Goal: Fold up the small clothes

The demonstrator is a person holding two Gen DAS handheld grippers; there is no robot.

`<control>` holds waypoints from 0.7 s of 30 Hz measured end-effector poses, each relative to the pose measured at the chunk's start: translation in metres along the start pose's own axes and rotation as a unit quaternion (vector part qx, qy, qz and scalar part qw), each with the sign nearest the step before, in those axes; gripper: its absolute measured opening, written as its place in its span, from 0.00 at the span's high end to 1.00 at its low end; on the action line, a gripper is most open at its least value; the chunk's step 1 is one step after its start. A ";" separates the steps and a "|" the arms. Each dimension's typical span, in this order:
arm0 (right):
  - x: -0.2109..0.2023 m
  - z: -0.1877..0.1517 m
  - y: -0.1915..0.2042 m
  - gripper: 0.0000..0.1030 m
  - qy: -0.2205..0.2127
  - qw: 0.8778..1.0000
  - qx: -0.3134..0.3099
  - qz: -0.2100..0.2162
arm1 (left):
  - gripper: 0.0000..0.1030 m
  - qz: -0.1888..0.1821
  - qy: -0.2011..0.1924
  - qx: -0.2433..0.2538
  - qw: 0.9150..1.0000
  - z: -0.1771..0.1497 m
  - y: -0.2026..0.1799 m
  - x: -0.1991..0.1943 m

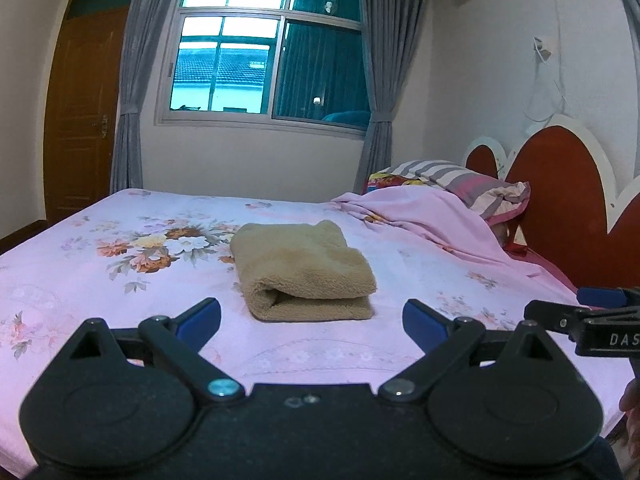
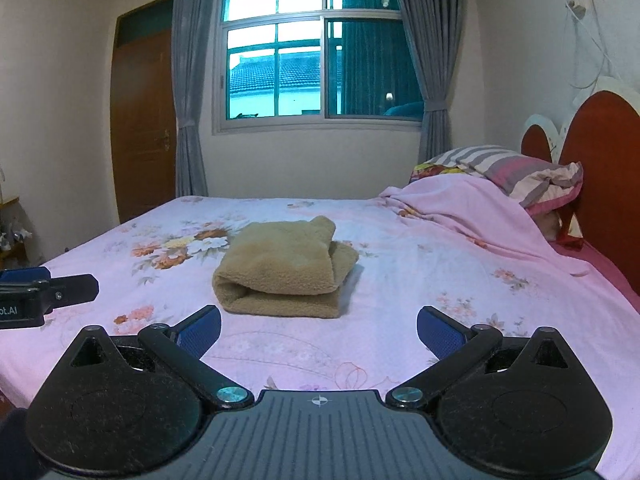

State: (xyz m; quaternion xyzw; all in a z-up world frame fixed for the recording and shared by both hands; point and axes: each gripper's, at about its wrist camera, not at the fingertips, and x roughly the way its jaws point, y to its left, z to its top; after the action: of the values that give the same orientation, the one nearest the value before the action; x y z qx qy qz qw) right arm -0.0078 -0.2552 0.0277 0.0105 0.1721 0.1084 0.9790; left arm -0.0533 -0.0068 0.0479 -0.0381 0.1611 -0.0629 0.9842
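Observation:
A tan fleece garment lies folded into a compact rectangle in the middle of the bed, its rolled edge toward me. My left gripper is open just short of it, blue pads spread wide, nothing between them. In the right wrist view the same folded garment sits ahead, and my right gripper is open and empty a little nearer than it. The right gripper also shows at the right edge of the left wrist view, and the left gripper at the left edge of the right wrist view.
The bed carries a pink floral sheet. A pink blanket and striped pillows are heaped by the red headboard at right. A window with grey curtains and a wooden door stand behind.

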 end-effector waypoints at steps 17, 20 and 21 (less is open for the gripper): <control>-0.007 0.004 0.008 0.00 -0.004 1.000 -0.001 0.006 | 0.05 -0.010 -0.003 -0.004 1.000 -0.001 0.002 -0.002; -0.009 0.005 0.008 0.00 -0.006 1.000 0.000 0.007 | 0.05 -0.010 -0.004 -0.004 1.000 -0.001 0.002 -0.003; -0.009 0.005 0.008 0.00 -0.006 1.000 0.001 0.008 | 0.05 -0.011 -0.005 -0.005 1.000 -0.001 0.002 -0.003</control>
State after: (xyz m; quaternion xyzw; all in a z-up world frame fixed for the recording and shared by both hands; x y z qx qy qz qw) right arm -0.0157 -0.2488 0.0360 0.0131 0.1667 0.1157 0.9791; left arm -0.0566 -0.0044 0.0477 -0.0448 0.1562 -0.0733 0.9840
